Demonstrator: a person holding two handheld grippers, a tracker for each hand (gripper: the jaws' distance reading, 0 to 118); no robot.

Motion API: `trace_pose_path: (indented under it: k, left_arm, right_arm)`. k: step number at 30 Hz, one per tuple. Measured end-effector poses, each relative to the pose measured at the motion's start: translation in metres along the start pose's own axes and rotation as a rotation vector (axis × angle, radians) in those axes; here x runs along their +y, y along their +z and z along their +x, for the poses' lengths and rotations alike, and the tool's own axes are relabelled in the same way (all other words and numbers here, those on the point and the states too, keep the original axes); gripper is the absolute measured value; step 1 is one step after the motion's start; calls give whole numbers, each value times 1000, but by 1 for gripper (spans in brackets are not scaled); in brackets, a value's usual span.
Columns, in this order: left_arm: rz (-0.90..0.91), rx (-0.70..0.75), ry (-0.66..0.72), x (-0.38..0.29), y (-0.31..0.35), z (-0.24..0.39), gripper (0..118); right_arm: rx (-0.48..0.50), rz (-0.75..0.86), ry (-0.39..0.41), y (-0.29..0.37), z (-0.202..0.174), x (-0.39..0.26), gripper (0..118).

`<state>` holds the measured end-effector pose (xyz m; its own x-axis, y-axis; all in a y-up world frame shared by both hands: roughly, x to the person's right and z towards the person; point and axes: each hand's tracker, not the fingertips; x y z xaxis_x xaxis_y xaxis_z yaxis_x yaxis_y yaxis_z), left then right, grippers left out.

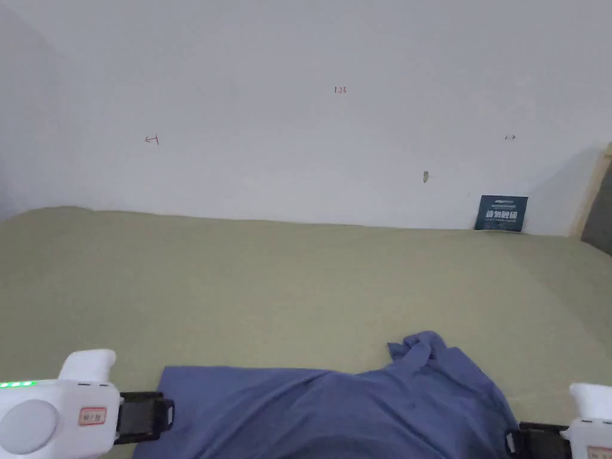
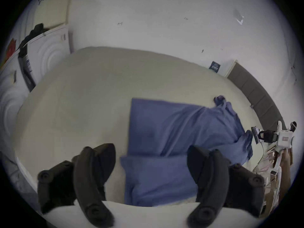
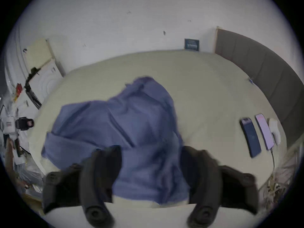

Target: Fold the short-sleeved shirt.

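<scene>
Currently laid crosswise on the bed (image 1: 269, 281), the blue shirt (image 1: 334, 412), long axis running from left tongs to right tongs along the near edge of the mattress. Starting at the shirt's left end: left tongs (image 2: 151, 170) spread wide, jaws standing either side of a straight, flat hem corner without pressing on it; seen from the head camera, the same left tongs (image 1: 146, 415) sitting just beside that corner, apparently nothing pinched. Nearer to the flat end, then, this hand. Past the hem toward the middle of the shirt (image 2: 172, 128): smooth cloth with a few long creases and a lower layer draping over the bed edge. Further right of the middle: a bunched, rumpled mass, one sleeve or collar bit poking up on the far side. At the shirt's right end: right tongs (image 3: 151, 170) also gaping, blurred cloth (image 3: 131, 124) lying between the jaws but not clearly clamped; likely just released or about to bite. Beyond the shirt toward the wall: broad bare sheet, ample room to drag or spread the garment away from the edge. Right of the shirt, well apart: two phones (image 3: 256, 136) near the headboard (image 3: 263, 67), worth avoiding. Probable next need: straightening the crumpled right end before any fold.
</scene>
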<state>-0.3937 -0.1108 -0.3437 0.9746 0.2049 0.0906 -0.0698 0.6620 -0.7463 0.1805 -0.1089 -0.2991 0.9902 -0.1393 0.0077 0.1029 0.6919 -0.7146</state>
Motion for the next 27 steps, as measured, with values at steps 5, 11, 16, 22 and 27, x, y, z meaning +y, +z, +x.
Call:
trace_pose_path:
  k: [5, 11, 16, 22, 27]
  left_arm:
    - [37, 18, 22, 48, -52, 12, 0]
    - [-27, 47, -9, 78, -114, 9, 0]
    - [-147, 162, -19, 97, -160, -10, 0]
    - [-243, 136, -23, 107, -198, -12, 21]
    - [-315, 120, 12, 95, -227, -12, 112]
  right_arm:
    - [-18, -1, 106, -38, -31, 42, 0]
    - [-12, -1, 139, -86, -41, 76, 0]
    - [-6, -20, 103, -122, -25, 101, 0]
    - [-57, -53, 94, -148, 2, 123, 0]
    - [-62, -88, 12, -161, 31, 145, 0]
